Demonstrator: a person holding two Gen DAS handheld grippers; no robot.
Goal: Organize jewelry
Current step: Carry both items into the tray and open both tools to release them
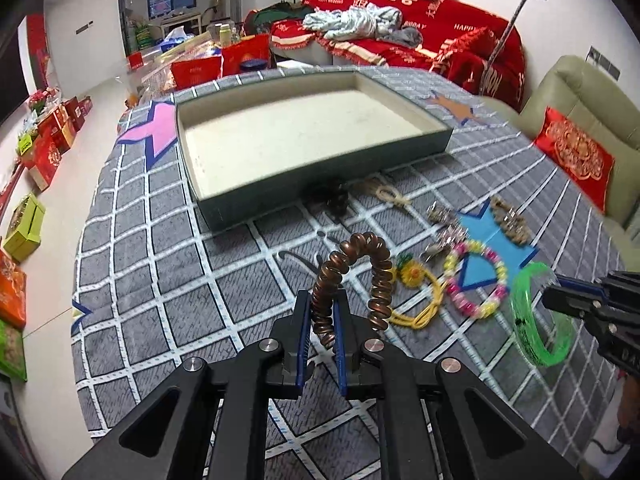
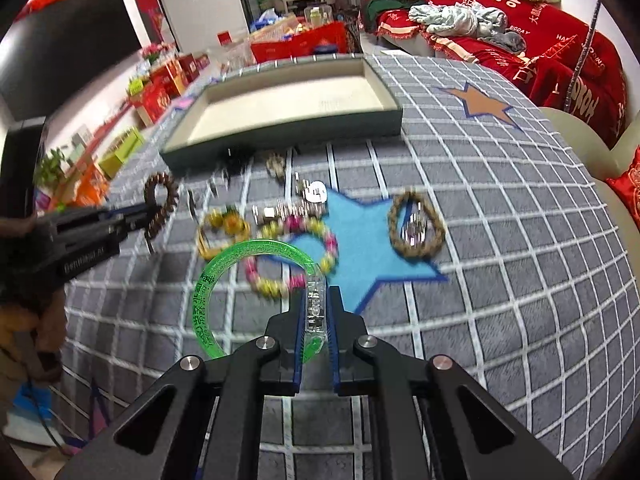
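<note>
Left gripper (image 1: pixel 323 318) fingers pinch the brown beaded bracelet (image 1: pixel 352 276) at lower centre; right gripper (image 2: pixel 316 314) fingers pinch the green bangle (image 2: pixel 256 292). Both grips look thin, so either piece may slip before the tray (image 1: pixel 320 176).

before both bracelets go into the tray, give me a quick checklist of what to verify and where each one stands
1. Left tongs shut on the brown coil bracelet: ok, pinched between the pads.
2. Right tongs shut on the green bangle: ok, gripped at its clear clasp section.
3. Both pieces lifted off the grid cloth: cannot tell.
4. Tray has room: ok, its cream floor shows nothing in it.
5. Path to the tray: not ok for a low sweep, small pieces lie near its front wall, including a dark item.
6. Pink and yellow bead bracelet free of the bangle: cannot tell, they overlap in the right wrist view.
</note>
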